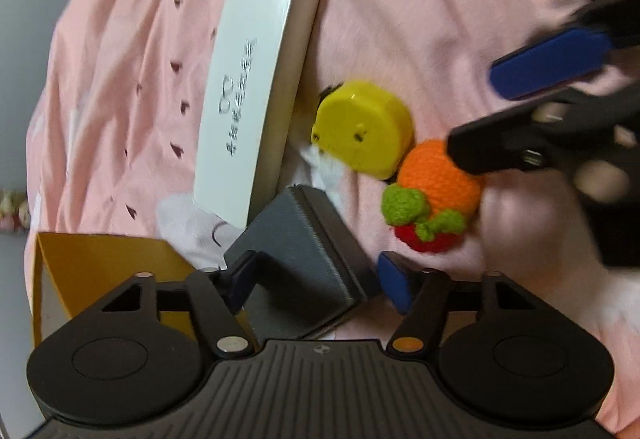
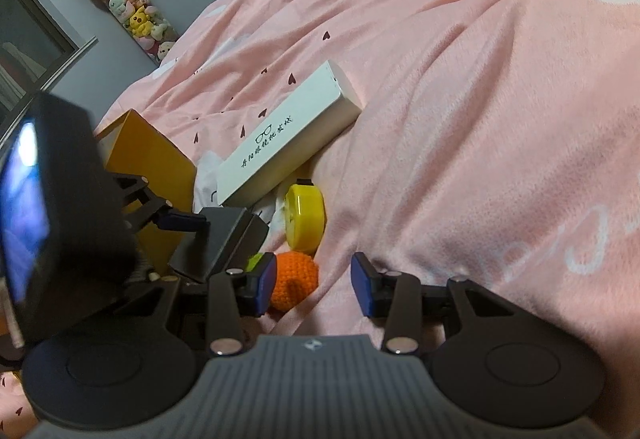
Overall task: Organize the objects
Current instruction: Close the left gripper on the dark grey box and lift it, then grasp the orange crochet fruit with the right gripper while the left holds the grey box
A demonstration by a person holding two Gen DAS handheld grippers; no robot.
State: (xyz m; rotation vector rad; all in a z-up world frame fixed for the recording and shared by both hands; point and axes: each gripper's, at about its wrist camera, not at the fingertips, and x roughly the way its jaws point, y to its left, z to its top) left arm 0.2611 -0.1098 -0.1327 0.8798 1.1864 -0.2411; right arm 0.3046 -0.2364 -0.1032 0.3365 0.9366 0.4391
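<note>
Pinching the grey case [image 1: 304,259], left tongs [image 1: 320,281] should lift level — right tongs [image 2: 313,285], spread, straddle the crocheted orange [image 2: 296,279].

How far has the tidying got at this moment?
Nothing visibly sits in the yellow box yet. The left gripper grips the dark grey case; the right gripper is open at the crocheted orange. White box and yellow container remain on the blanket.
</note>
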